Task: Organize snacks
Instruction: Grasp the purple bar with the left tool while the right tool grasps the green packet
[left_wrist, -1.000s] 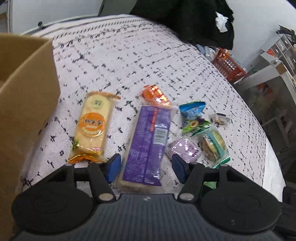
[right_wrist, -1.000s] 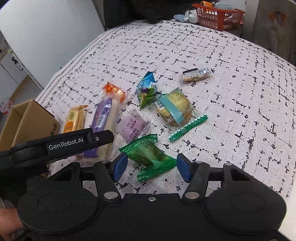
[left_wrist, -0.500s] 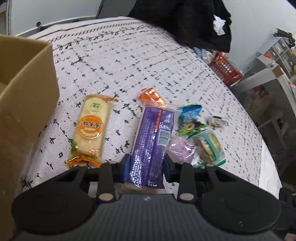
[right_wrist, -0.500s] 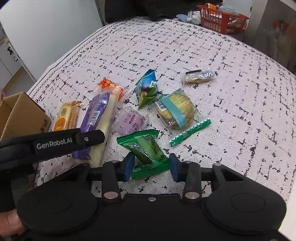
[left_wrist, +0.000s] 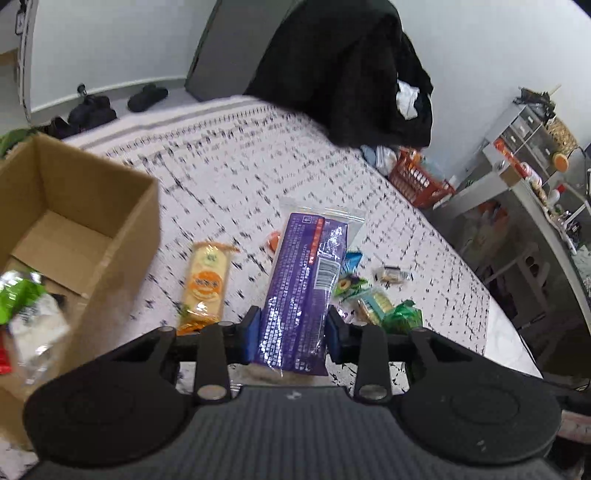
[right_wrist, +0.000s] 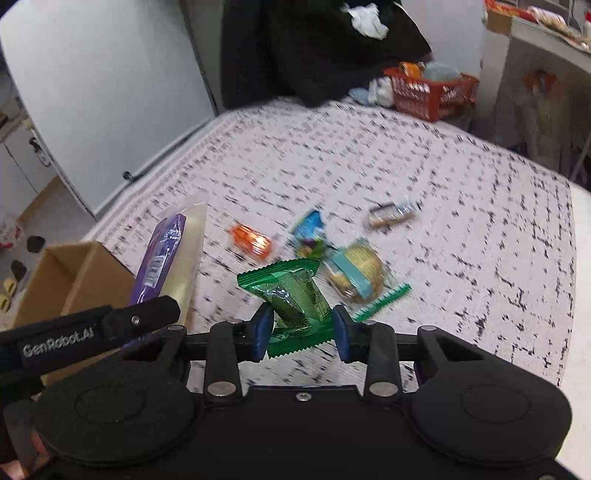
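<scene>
**Both claws loaded, box waiting at the left edge**

Left claw (left_wrist: 292, 334) is clamped tight on the long purple packet (left_wrist: 303, 291), blue pads pressing both long sides, and the packet is up off the bedspread (left_wrist: 236, 173), pointing away from the camera. Right claw (right_wrist: 303, 332) has its pads squeezed onto the green wrapper (right_wrist: 295, 295), crinkled foil bunched between them, also held clear of the cloth.

Over at the left edge of the bedspread sits the open cardboard box (left_wrist: 122, 236), and there's already something in there: a green bag (left_wrist: 18, 295) and a clear wrapper low in the corner of the view. Just beside the box wall, flat on the cloth, lies the yellow cracker pack (left_wrist: 207, 284).

Out in the middle of the bedspread, the leftovers: an orange sweet (right_wrist: 251, 240), a blue pouch (right_wrist: 310, 236), a round cookie pack (right_wrist: 354, 273) with a green strip (right_wrist: 380, 302) just beside it, and a small clear-wrapped bar (right_wrist: 391, 214) further toward the far side. It's blurry, so labels can't be read.

At the far corner, a red basket (right_wrist: 428, 92) next to dark clothing (right_wrist: 321, 51).
</scene>
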